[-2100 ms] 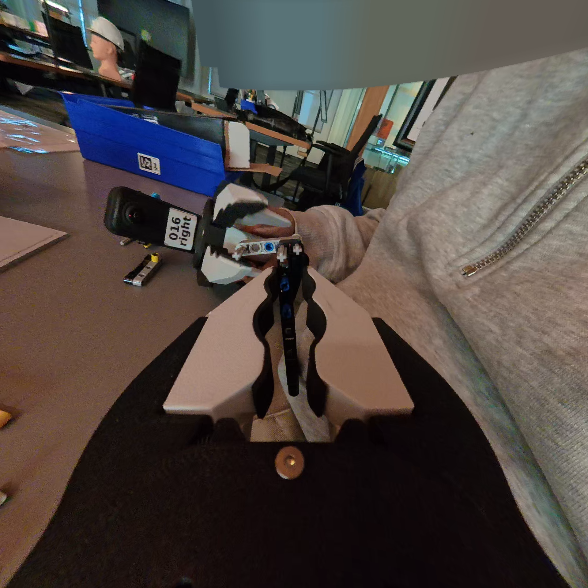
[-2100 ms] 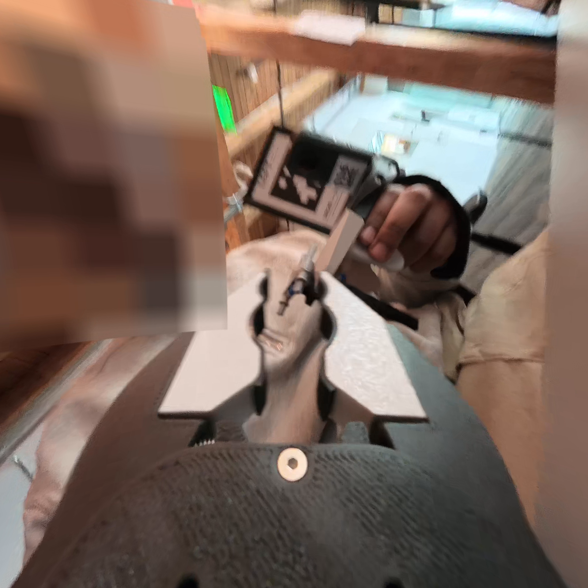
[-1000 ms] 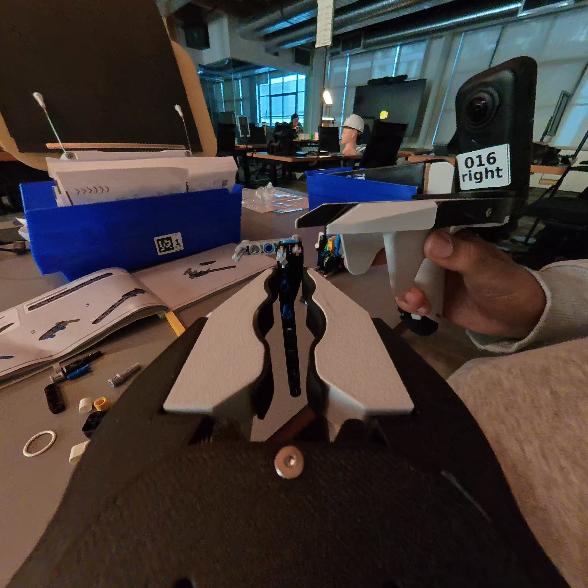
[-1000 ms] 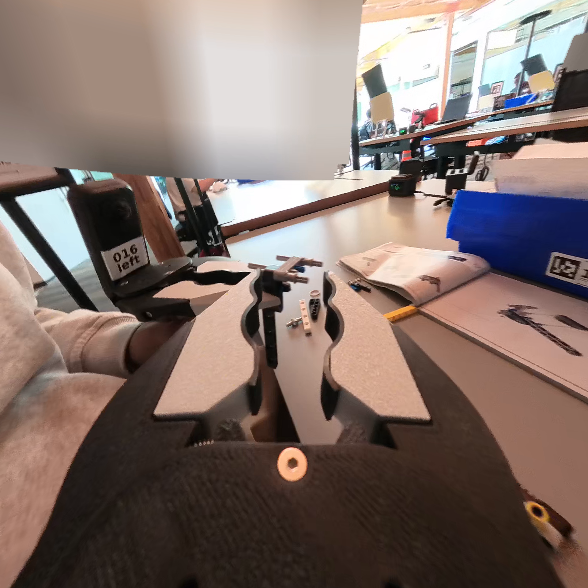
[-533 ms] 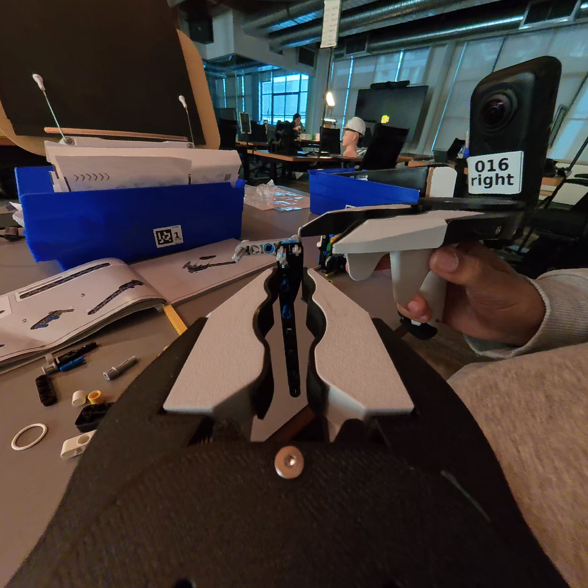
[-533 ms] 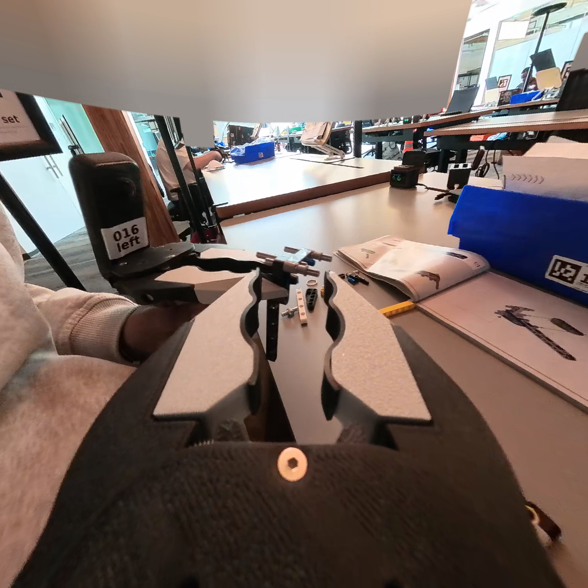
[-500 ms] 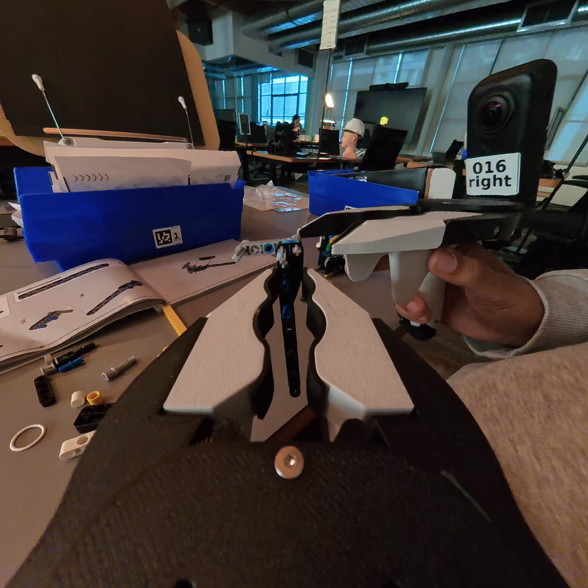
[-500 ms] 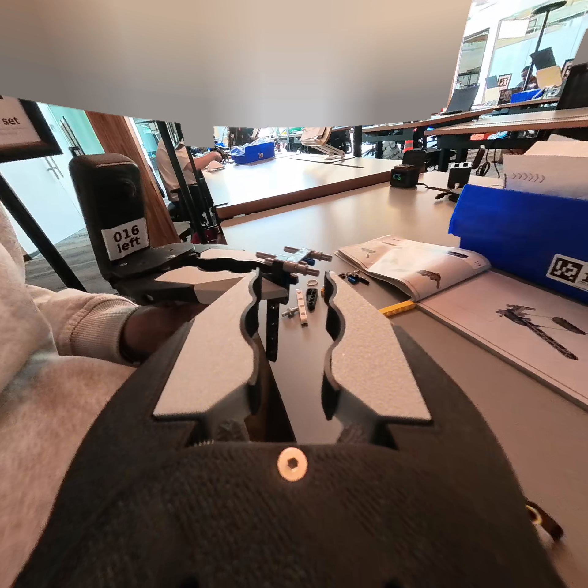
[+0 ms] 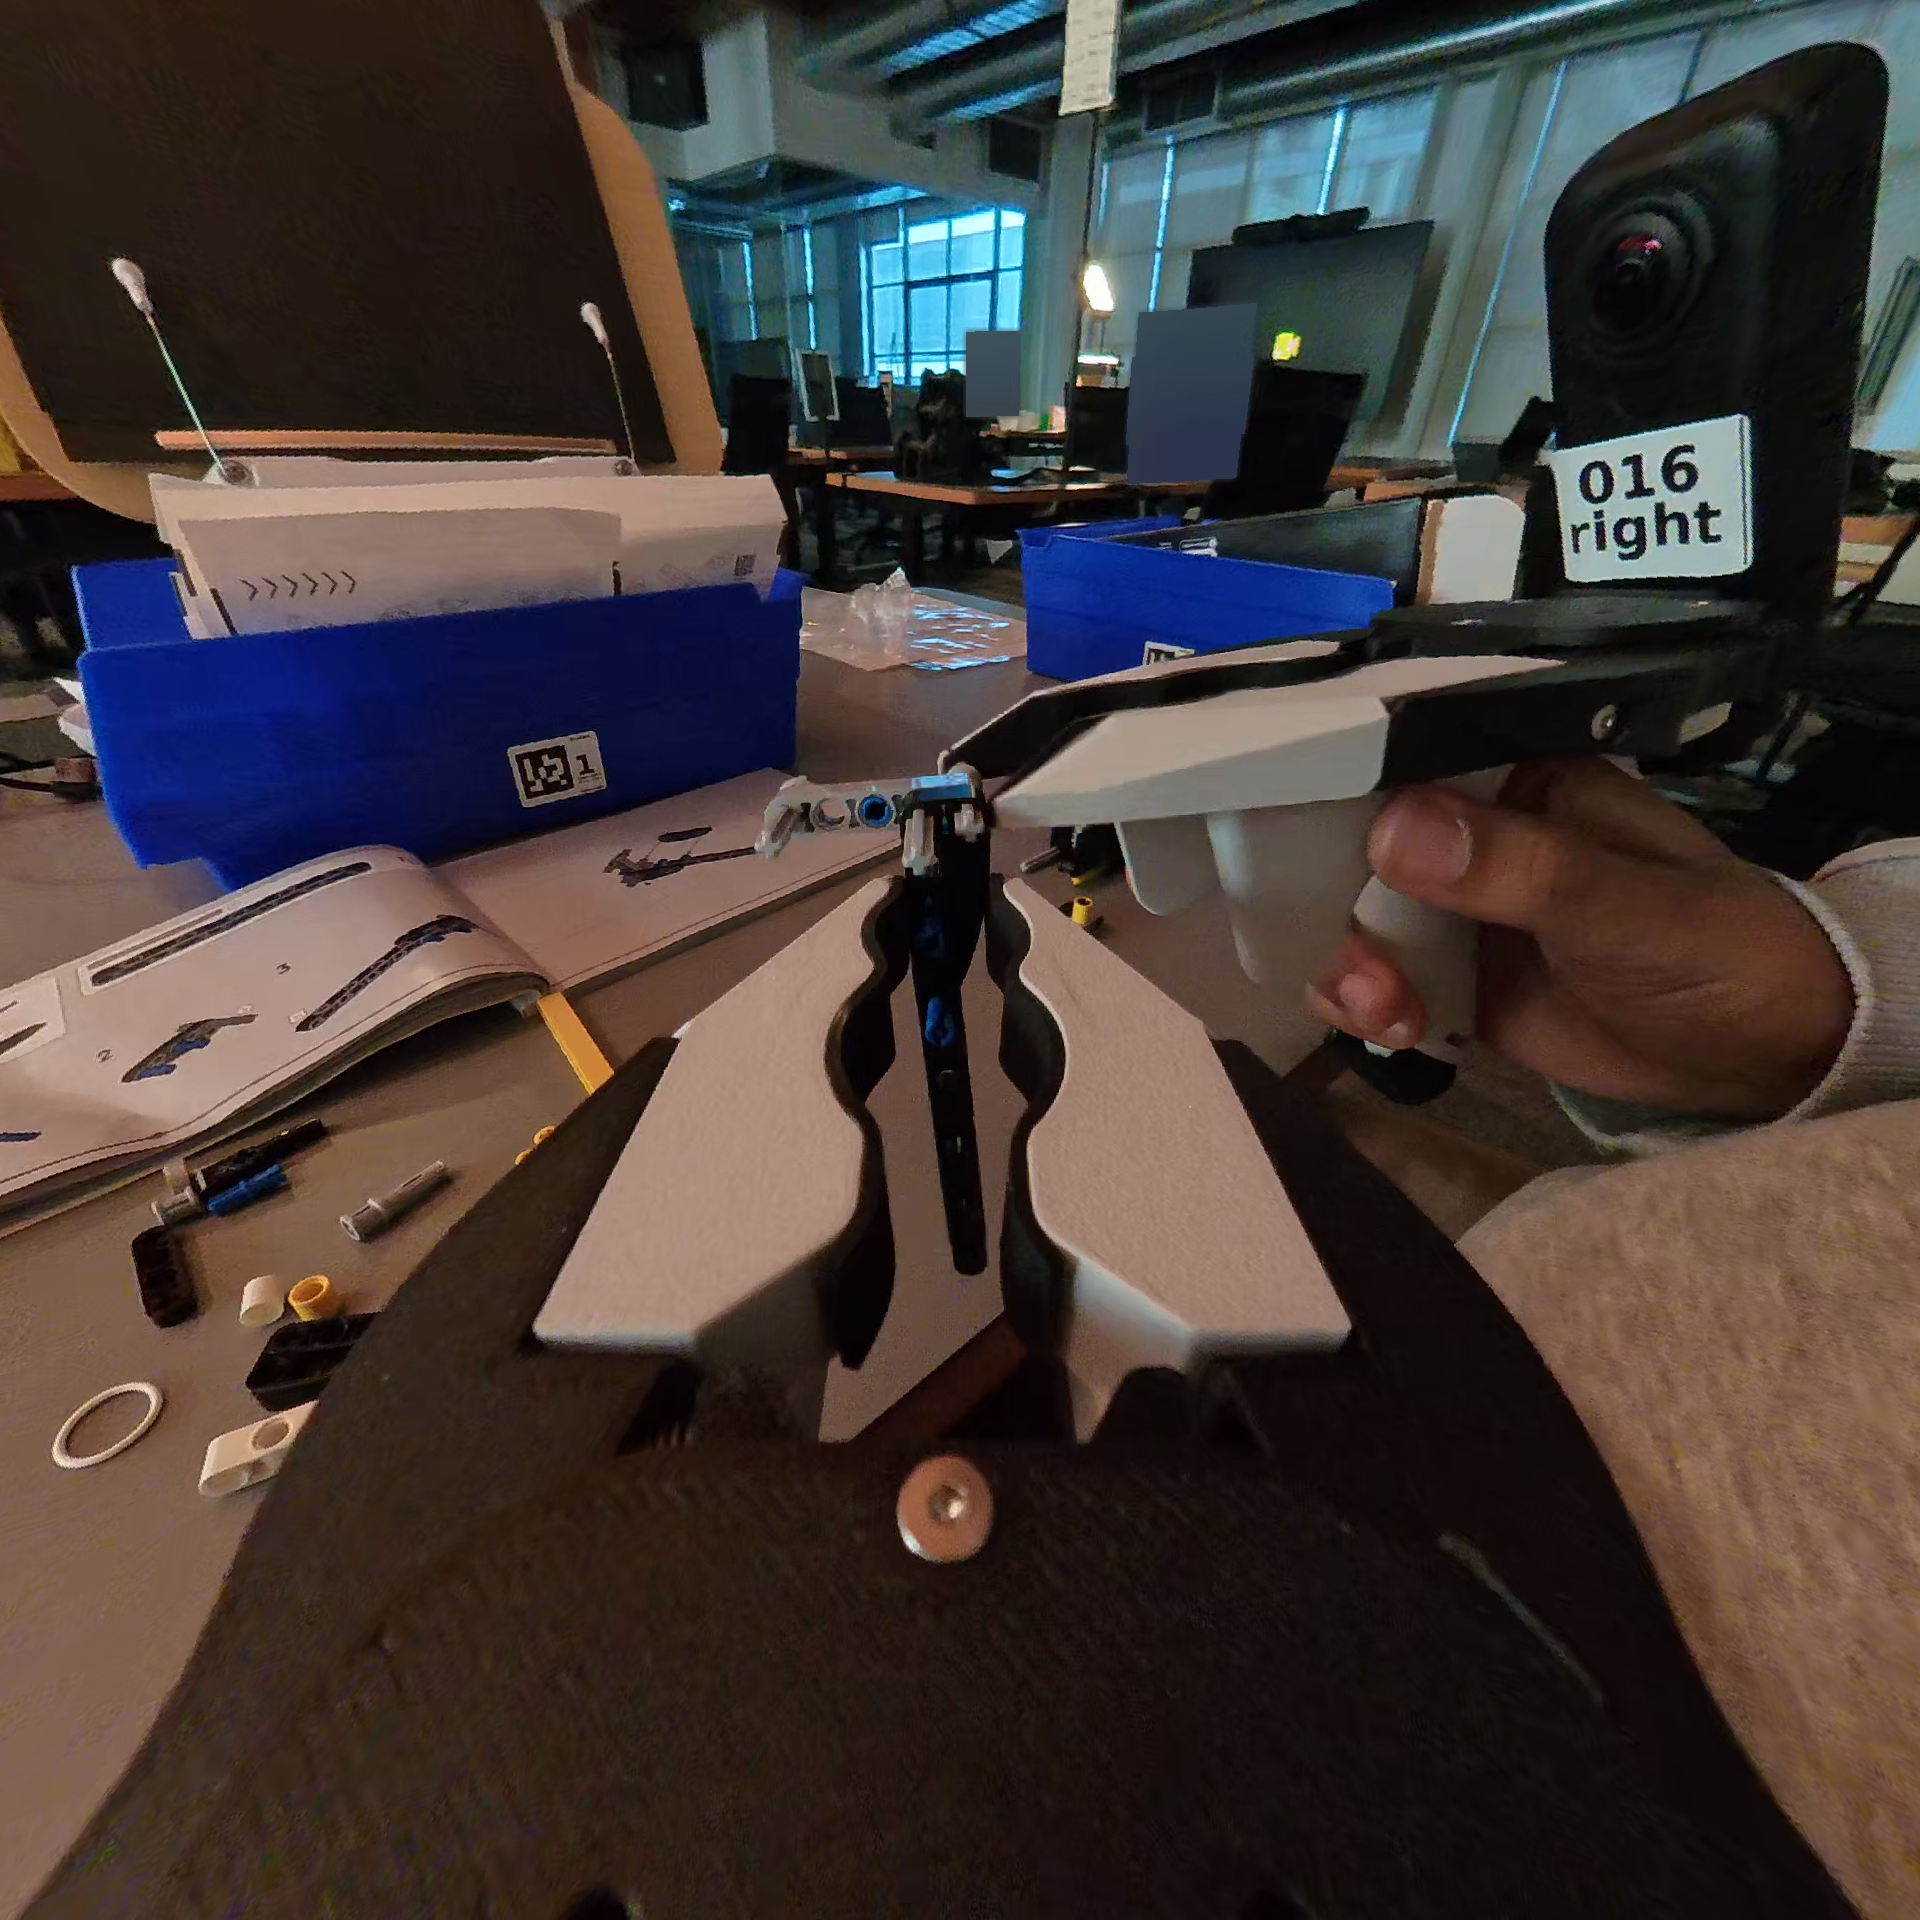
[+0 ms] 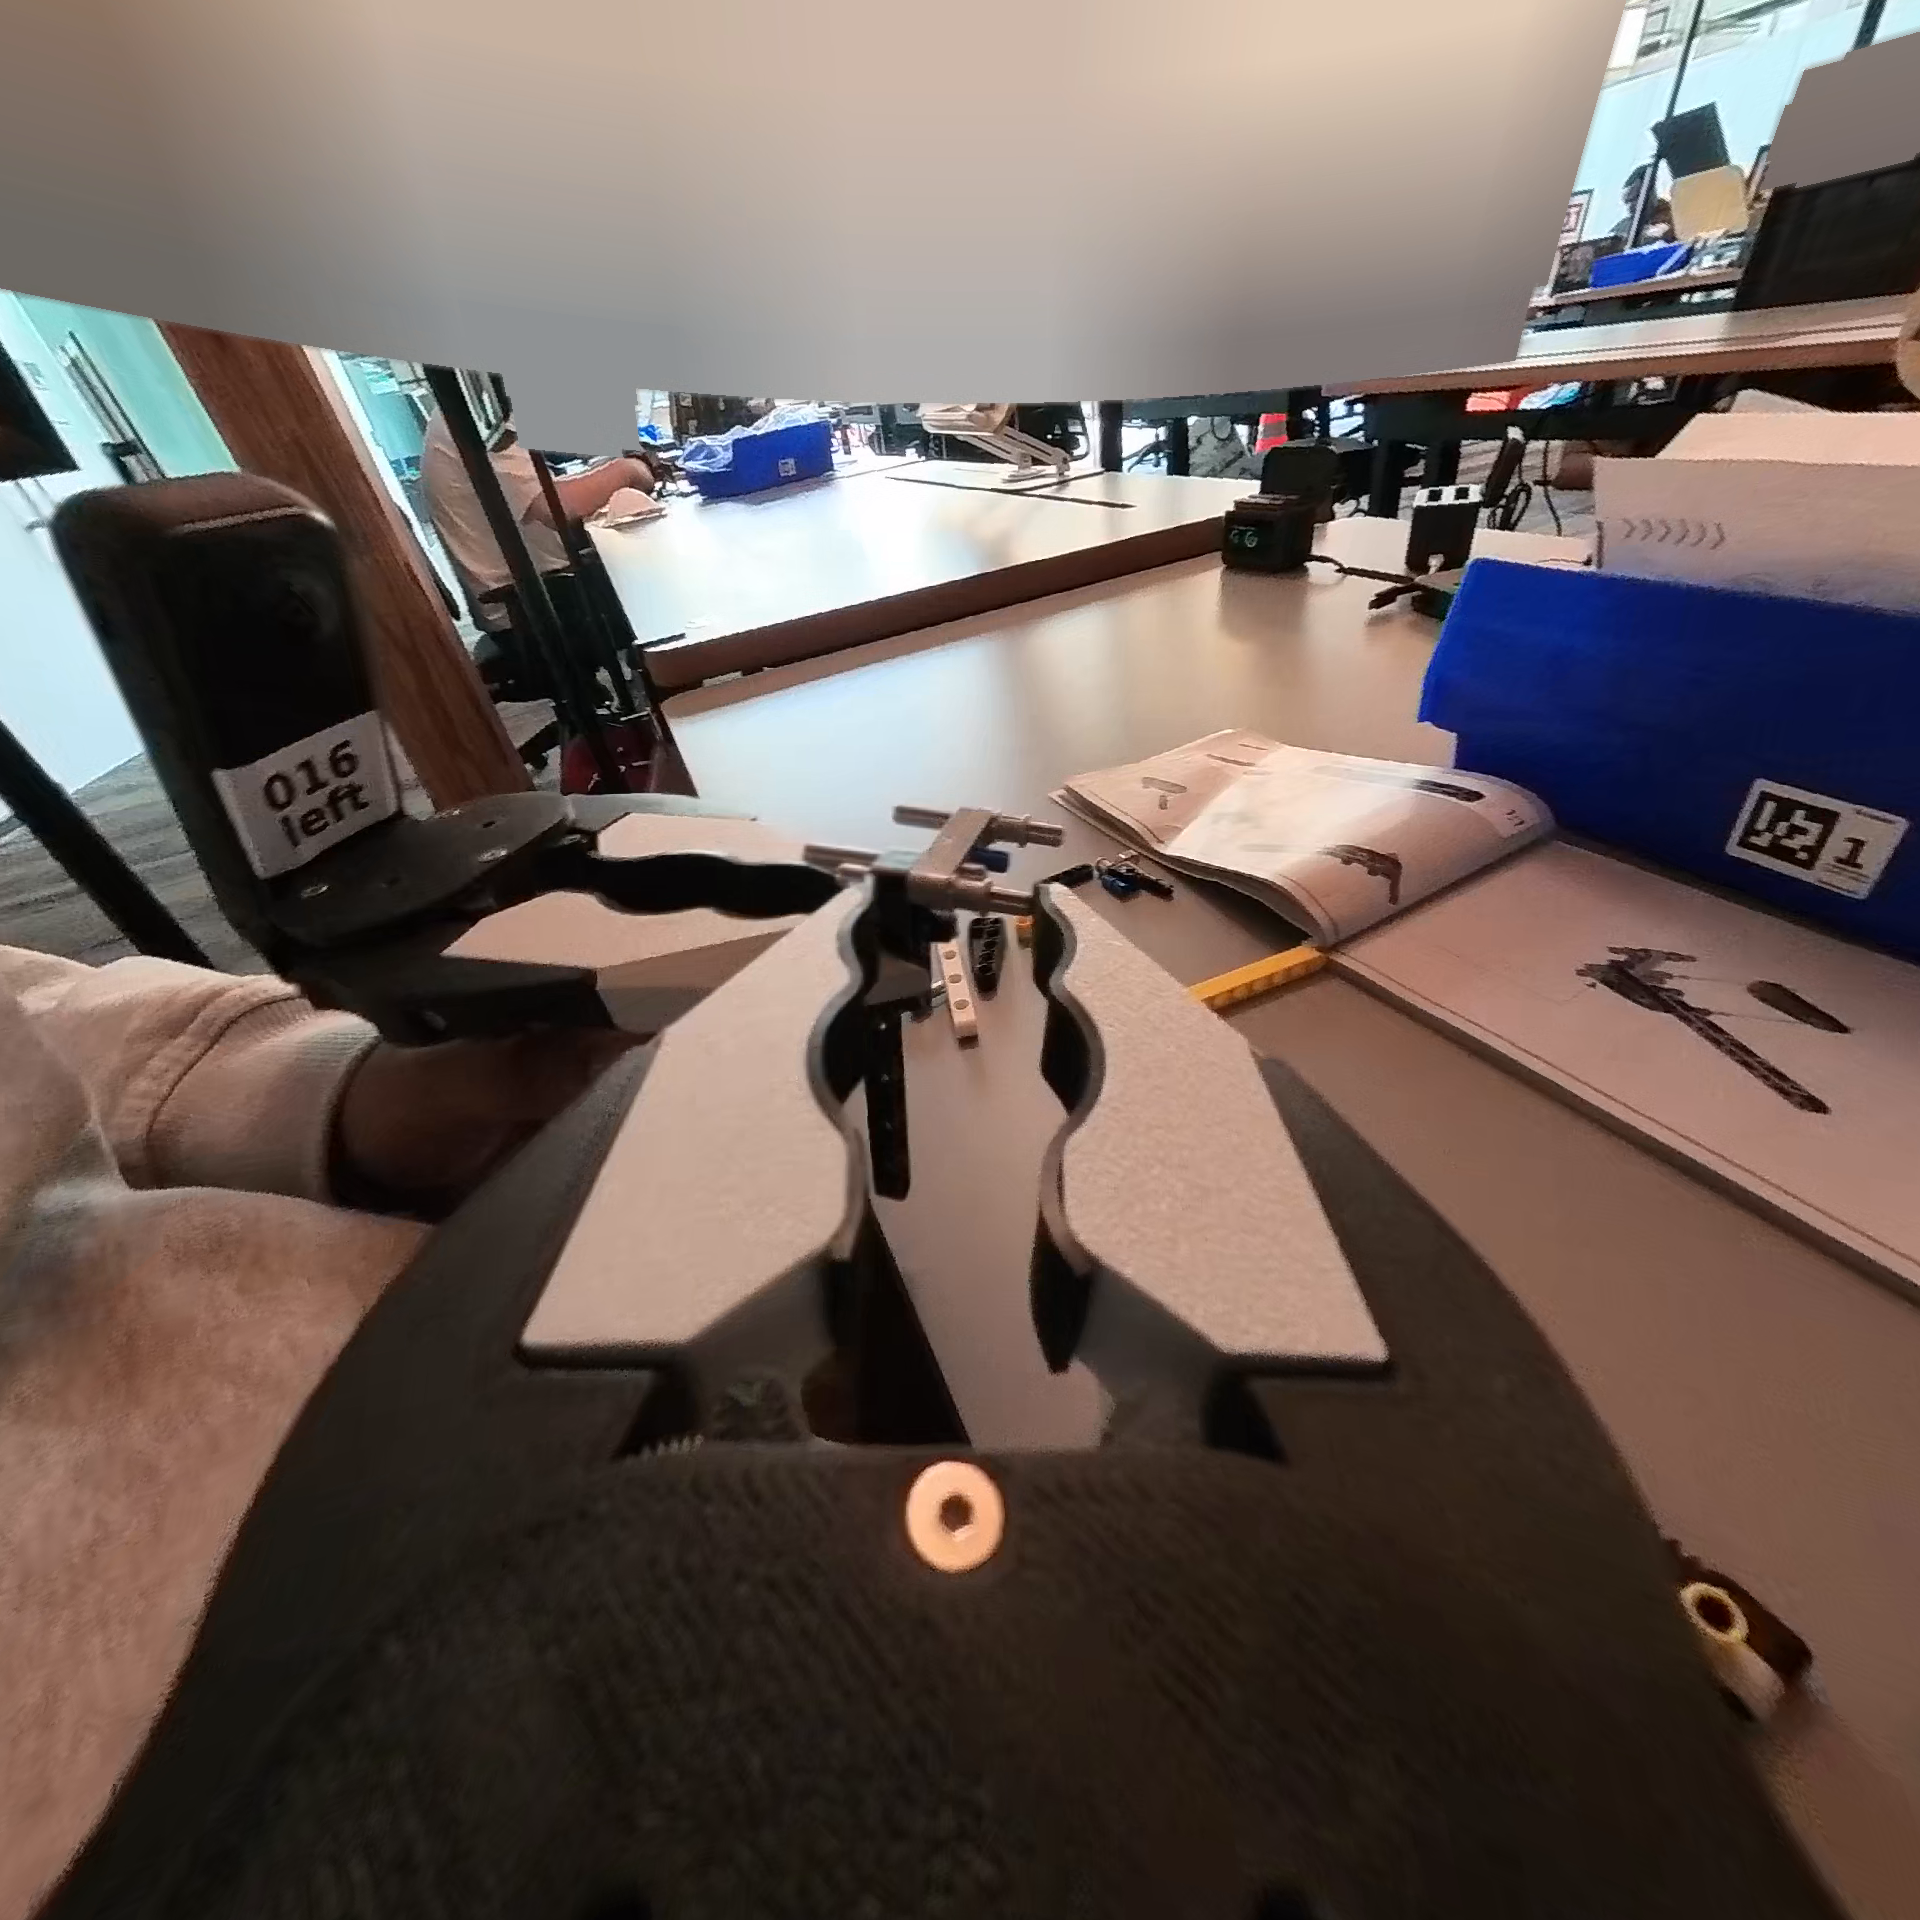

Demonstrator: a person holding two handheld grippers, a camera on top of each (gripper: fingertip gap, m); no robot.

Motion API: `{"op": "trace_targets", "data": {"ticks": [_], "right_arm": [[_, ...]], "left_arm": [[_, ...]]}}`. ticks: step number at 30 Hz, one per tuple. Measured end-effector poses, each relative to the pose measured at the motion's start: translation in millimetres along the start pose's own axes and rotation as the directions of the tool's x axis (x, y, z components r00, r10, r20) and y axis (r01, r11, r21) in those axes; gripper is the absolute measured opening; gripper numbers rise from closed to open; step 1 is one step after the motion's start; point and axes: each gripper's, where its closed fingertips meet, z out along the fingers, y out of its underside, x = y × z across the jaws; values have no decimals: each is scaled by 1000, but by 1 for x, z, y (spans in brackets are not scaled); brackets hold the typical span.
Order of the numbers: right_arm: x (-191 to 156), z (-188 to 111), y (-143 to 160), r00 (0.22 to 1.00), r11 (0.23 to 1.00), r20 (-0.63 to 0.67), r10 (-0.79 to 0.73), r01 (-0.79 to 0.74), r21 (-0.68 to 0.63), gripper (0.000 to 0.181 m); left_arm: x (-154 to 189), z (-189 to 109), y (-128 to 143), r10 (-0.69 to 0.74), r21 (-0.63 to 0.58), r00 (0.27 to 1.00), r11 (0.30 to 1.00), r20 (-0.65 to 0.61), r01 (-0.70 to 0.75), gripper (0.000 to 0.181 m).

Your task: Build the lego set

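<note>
We grip the black beam (image 9: 948,1049) in the left claw (image 9: 940,894); the right claw (image 10: 940,914), open, nears its grey connector (image 9: 831,812), which needs pinching next.

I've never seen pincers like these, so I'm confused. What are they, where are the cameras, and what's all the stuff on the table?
They are two hand-held grippers, one in each of a person's hands. Each carries a camera looking along its fingers, so you get one picture per gripper. The left gripper is shut on a black lego beam with grey pieces on top. The right gripper is open, its tips at that same model. On the table lie an open booklet, a blue bin and loose pieces, such as a white ring.
</note>
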Motion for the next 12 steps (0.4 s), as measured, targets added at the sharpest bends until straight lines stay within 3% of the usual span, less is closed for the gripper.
{"op": "trace_targets", "data": {"ticks": [12], "right_arm": [[0,3,4,1000,1000,-11,-23,23,-20,34]], "left_arm": [[-2,2,2,30,-14,999,999,36,-29,10]]}}
